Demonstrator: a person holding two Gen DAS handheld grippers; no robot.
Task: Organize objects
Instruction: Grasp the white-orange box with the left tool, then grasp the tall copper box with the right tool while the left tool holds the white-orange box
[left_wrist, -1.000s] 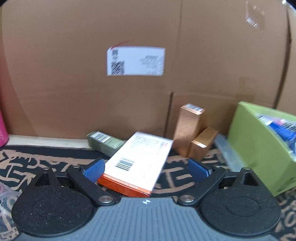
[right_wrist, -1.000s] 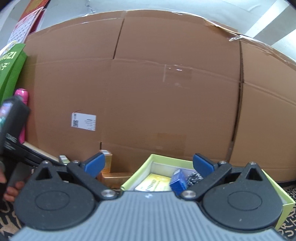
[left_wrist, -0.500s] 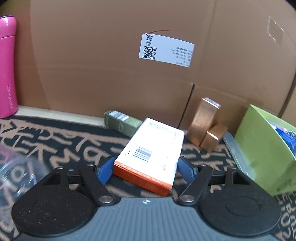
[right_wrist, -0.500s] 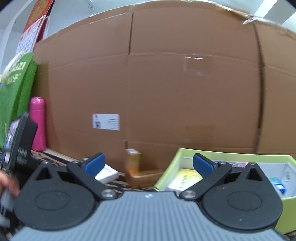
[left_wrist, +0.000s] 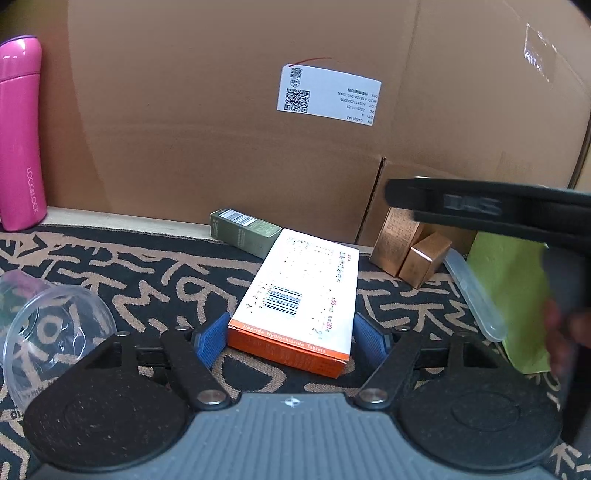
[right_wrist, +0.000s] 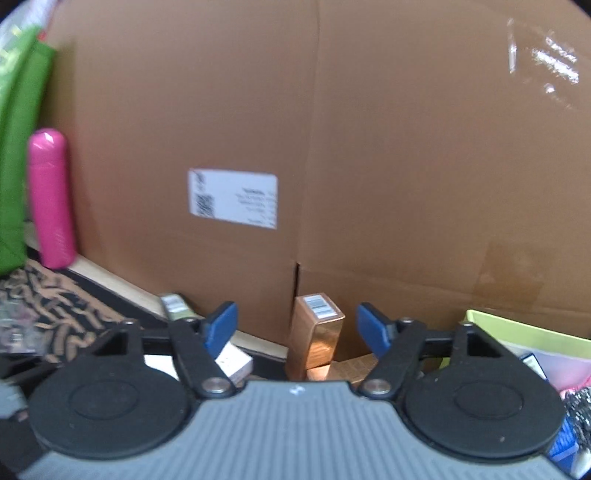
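Note:
A white and orange tablet box (left_wrist: 299, 295) lies flat on the patterned cloth. My left gripper (left_wrist: 291, 338) is open, its blue pads on either side of the box's near end, not pressing it. My right gripper (right_wrist: 295, 325) is open and empty, held above the cloth facing an upright copper box (right_wrist: 316, 339). The copper box (left_wrist: 397, 240) and a smaller copper box (left_wrist: 424, 264) stand by the cardboard wall. A dark green box (left_wrist: 243, 230) lies behind the tablet box. The green bin (right_wrist: 532, 347) holds several items.
A tall cardboard wall (left_wrist: 221, 110) closes the back. A pink bottle (left_wrist: 20, 133) stands at far left. A clear plastic cup (left_wrist: 48, 332) lies at left. A clear lid (left_wrist: 476, 295) leans by the green bin (left_wrist: 513, 295). The other gripper's black body (left_wrist: 498, 210) crosses the right.
My left gripper has come down and forward so its pads now flank the tablet box. My right gripper has swung left, from over the green bin toward the copper boxes.

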